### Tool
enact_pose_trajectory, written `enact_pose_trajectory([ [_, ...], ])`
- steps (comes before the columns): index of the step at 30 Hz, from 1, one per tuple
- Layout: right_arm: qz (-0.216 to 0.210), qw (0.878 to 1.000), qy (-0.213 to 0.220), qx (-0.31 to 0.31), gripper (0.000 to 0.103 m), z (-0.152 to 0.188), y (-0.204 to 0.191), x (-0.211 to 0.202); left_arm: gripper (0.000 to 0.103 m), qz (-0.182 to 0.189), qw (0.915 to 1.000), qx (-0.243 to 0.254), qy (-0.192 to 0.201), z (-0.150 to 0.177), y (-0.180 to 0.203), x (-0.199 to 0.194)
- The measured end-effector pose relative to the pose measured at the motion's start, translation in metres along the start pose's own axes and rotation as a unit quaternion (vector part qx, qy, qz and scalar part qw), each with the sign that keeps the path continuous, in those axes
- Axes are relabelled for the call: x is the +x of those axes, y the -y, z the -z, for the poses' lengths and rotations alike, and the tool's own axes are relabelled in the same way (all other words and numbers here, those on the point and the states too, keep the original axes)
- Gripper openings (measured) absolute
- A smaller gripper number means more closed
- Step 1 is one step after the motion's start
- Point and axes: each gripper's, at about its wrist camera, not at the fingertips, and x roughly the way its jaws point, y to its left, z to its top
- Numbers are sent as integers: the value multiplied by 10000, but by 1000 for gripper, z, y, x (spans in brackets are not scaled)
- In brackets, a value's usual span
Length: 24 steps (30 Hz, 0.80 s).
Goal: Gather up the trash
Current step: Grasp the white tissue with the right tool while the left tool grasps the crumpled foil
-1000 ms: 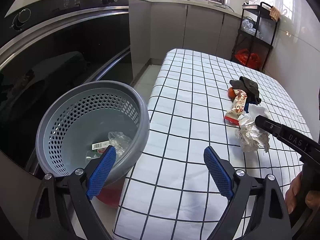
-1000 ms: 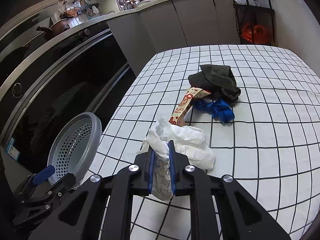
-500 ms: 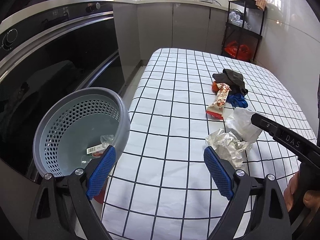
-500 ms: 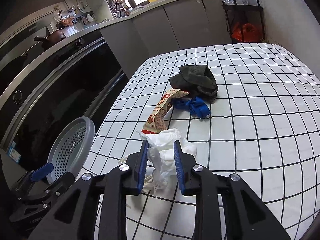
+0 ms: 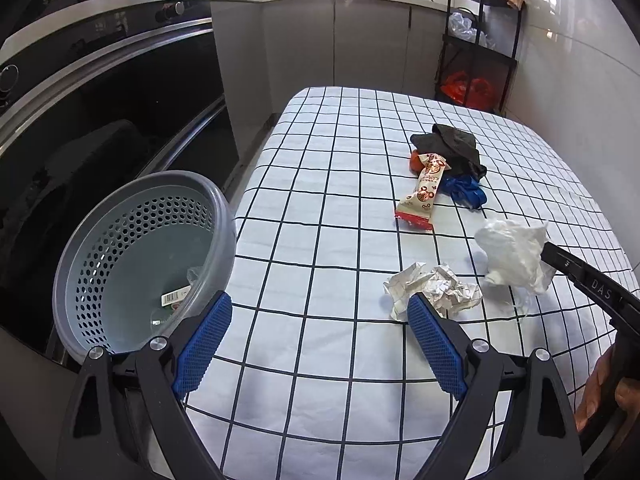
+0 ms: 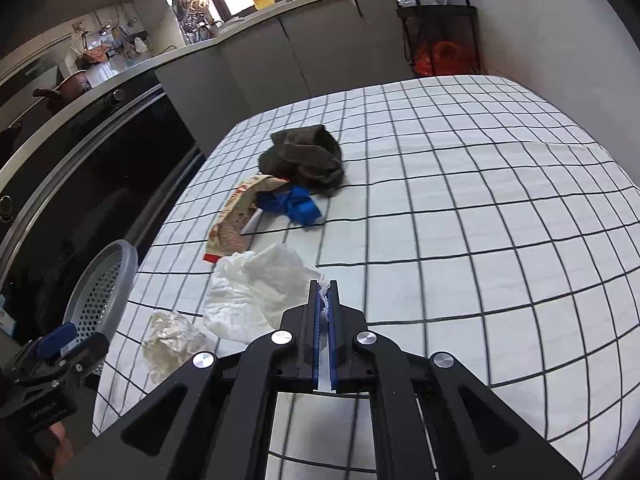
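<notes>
My right gripper (image 6: 325, 292) is shut on an edge of a white tissue (image 6: 252, 292), which bunches to the left of its fingers. The left wrist view shows the same tissue (image 5: 512, 256) at the right gripper (image 5: 548, 248) tip, just above the checked tablecloth (image 5: 320, 184). A crumpled paper ball (image 5: 432, 292) lies loose next to it. My left gripper (image 5: 320, 340) stands wide open over the table's near edge with nothing between its pads. A grey perforated basket (image 5: 140, 248) sits tilted off the table's left edge, holding a clear wrapper with a barcode label (image 5: 176, 296).
Farther back lie a snack wrapper (image 5: 424, 192), a blue scrap (image 5: 464, 190), a dark cloth (image 5: 452, 148) and something orange (image 5: 416, 160). A dark oven front (image 5: 100, 120) runs along the left. A black shelf rack (image 5: 480, 40) stands by the far wall.
My right gripper let go of the crumpled paper, opened, moved onto the white tissue and shut on it. The left gripper drifted over the table, still open.
</notes>
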Motion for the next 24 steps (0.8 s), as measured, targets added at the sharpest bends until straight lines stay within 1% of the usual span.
enact_pose_trajectory([
  [5, 306, 9995, -29, 63, 5, 7, 21, -8, 88, 72, 10000, -21, -37, 1, 5, 5],
  [6, 297, 9995, -11, 70, 12, 9, 23, -11, 88, 78, 10000, -16, -31, 1, 6, 5],
  [7, 246, 9997, 22, 78, 18, 10, 25, -15, 88, 80, 10000, -11, -24, 1, 7, 6],
  [9, 211, 9997, 141, 44, 44, 12, 25, -21, 88, 81, 10000, -10, -23, 1, 9, 7],
  [10, 271, 9994, 227, -5, 50, 12, 24, -25, 88, 83, 10000, -12, -27, 1, 9, 7],
  [11, 312, 9990, 305, -53, 50, 12, 23, -29, 88, 87, 10000, -15, -33, 2, 9, 8],
  [13, 313, 9990, 310, -108, 53, 10, 20, -29, 88, 80, 10000, -16, -41, 2, 11, 10],
  [17, 290, 9991, 153, -252, 54, 7, 14, -15, 88, 110, 9999, -44, -63, 2, 14, 14],
  [19, 315, 9989, 70, -353, 59, 5, 9, -6, 88, 130, 9999, -63, -51, 3, 14, 16],
  [24, 398, 9977, -103, -534, 60, -2, -2, 17, 88, 167, 9998, -96, -73, 5, 15, 20],
])
